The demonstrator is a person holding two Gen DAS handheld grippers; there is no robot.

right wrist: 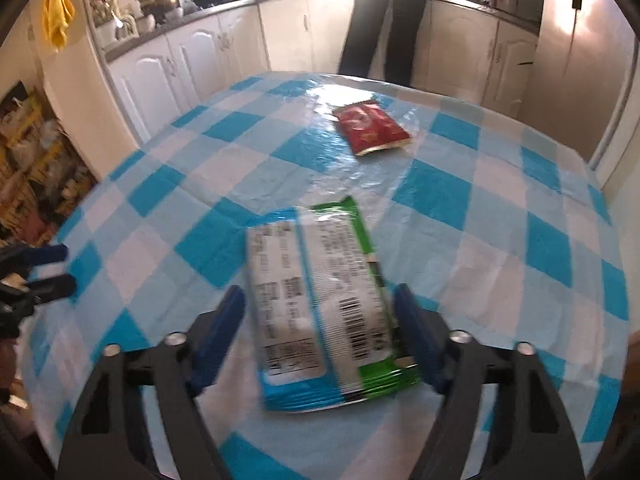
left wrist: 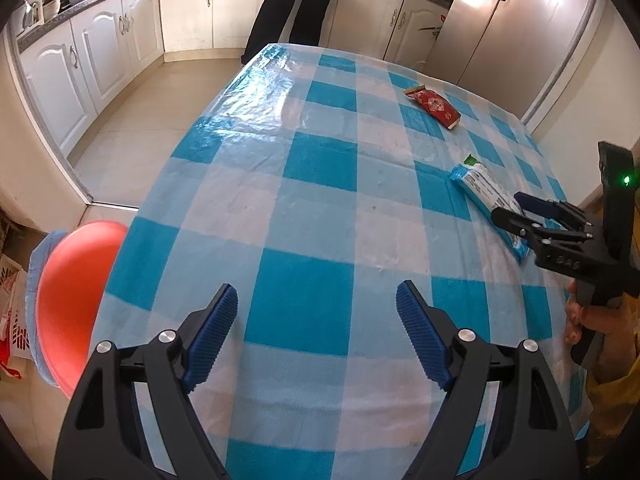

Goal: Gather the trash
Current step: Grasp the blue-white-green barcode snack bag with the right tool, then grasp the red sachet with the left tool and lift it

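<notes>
A blue, white and green snack wrapper (right wrist: 320, 300) lies flat on the checkered table, between the fingers of my open right gripper (right wrist: 320, 300); the pads stand on either side of it, not pressed in. It also shows in the left wrist view (left wrist: 482, 196), with the right gripper (left wrist: 516, 208) over its near end. A red wrapper (right wrist: 370, 128) lies farther back on the table, also in the left wrist view (left wrist: 433, 107). My left gripper (left wrist: 316, 304) is open and empty above the table's near part.
A red-orange bin (left wrist: 76, 292) with a blue liner stands off the table's left edge. A person in dark trousers (left wrist: 296, 4) stands at the far end. White cabinets (left wrist: 104, 52) and a fridge (left wrist: 508, 32) line the kitchen walls. The blue-and-white tablecloth (left wrist: 304, 208) covers the table.
</notes>
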